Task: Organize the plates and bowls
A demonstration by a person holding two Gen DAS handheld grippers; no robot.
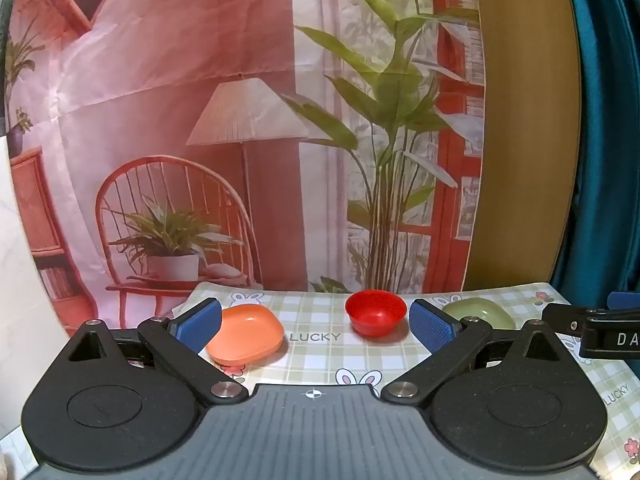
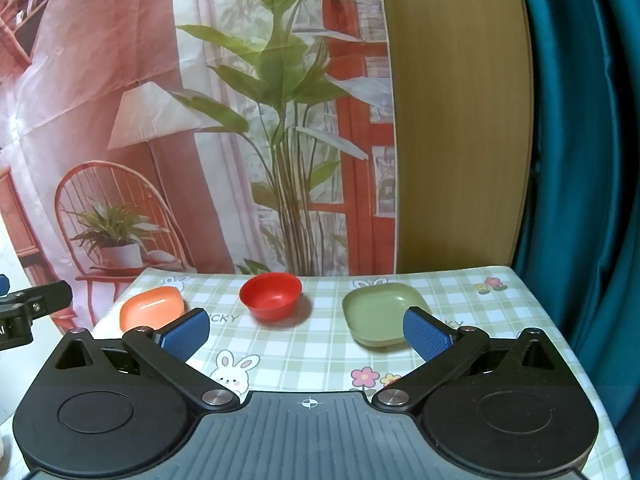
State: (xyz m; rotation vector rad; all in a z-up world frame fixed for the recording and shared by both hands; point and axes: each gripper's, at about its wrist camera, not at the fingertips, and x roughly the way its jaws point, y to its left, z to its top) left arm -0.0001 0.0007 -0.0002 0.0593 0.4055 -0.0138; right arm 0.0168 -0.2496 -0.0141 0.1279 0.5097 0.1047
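Three dishes stand in a row on the checked tablecloth (image 1: 320,354). An orange plate (image 1: 246,334) lies at the left, a red bowl (image 1: 376,312) in the middle, a green plate (image 1: 480,312) at the right. My left gripper (image 1: 316,326) hovers open above the near cloth, its left pad beside the orange plate. In the right wrist view the orange plate (image 2: 150,306), red bowl (image 2: 272,294) and green plate (image 2: 382,318) show again. My right gripper (image 2: 306,334) is open and holds nothing; its right pad overlaps the green plate's near corner.
A printed backdrop (image 1: 240,120) hangs behind the table. A wooden panel (image 2: 456,120) and a teal curtain (image 2: 580,160) stand at the right. The table's right edge (image 2: 560,340) runs close to the green plate. The other gripper's tip (image 1: 592,330) shows at the right.
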